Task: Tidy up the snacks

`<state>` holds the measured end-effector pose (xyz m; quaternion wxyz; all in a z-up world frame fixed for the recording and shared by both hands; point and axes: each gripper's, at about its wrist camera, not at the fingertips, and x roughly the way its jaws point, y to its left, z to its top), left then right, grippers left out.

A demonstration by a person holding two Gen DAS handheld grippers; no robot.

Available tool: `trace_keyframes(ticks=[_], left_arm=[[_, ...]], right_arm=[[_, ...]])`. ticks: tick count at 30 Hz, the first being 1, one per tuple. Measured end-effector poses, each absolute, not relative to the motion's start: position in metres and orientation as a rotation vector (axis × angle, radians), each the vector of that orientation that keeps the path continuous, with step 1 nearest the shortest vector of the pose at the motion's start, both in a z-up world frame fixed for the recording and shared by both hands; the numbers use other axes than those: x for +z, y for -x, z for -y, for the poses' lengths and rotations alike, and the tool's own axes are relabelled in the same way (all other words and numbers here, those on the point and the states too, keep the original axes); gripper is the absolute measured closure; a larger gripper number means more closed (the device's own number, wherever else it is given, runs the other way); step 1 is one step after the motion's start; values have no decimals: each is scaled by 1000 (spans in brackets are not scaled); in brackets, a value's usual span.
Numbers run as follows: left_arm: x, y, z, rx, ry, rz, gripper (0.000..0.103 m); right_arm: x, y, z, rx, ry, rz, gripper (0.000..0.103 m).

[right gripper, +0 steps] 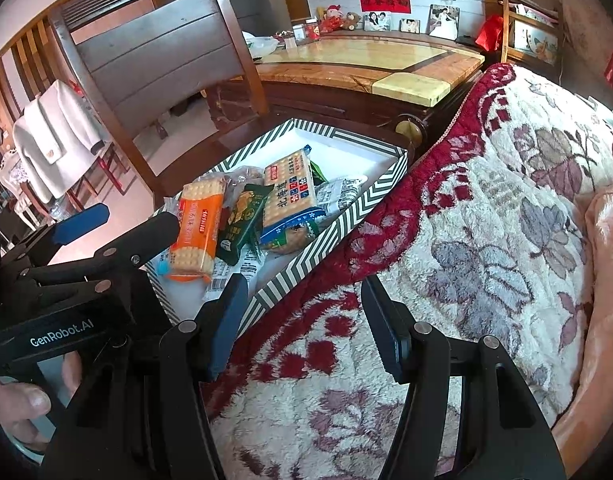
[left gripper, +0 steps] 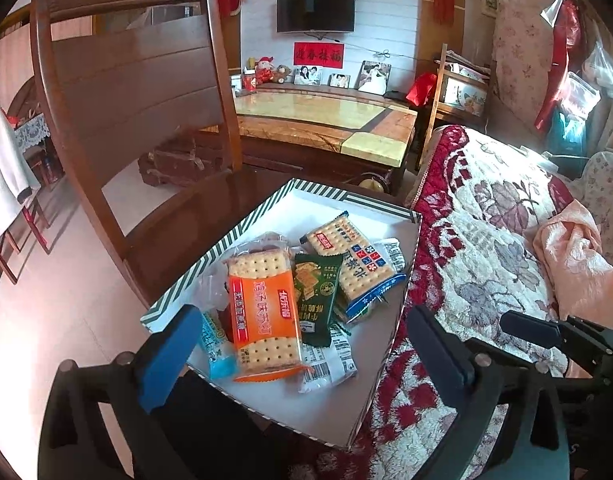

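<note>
A striped-rim cardboard box (left gripper: 210, 256) (right gripper: 326, 236) sits on a wooden chair seat and holds several snack packets. Among them are an orange cracker packet (left gripper: 262, 316) (right gripper: 196, 236), a dark green packet (left gripper: 316, 292) (right gripper: 242, 220) and a blue-and-white cracker packet (left gripper: 354, 260) (right gripper: 292, 196). My left gripper (left gripper: 304, 350) (right gripper: 122, 224) hangs wide open over the box's near end. The orange packet lies below it, untouched by the pads. My right gripper (right gripper: 306, 324) stands open above the floral blanket (right gripper: 466, 240), just right of the box, with nothing between its fingers.
The chair's tall wooden back (left gripper: 126, 80) rises left of the box. A marble-topped low table (left gripper: 326, 120) stands behind. The blanket-covered seat (left gripper: 486, 240) with a pink cloth (left gripper: 574, 248) fills the right. A person's hand (right gripper: 22, 404) holds the left gripper's handle.
</note>
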<state>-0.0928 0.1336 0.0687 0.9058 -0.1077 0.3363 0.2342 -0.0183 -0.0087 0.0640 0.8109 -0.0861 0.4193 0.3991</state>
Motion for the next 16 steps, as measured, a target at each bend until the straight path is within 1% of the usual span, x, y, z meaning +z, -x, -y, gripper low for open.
trace_keyframes(ticks=[16], left_arm=[[71,94,-128,452,186,-648,0]], right_arm=[[61,18,7,852,189,-908,44]])
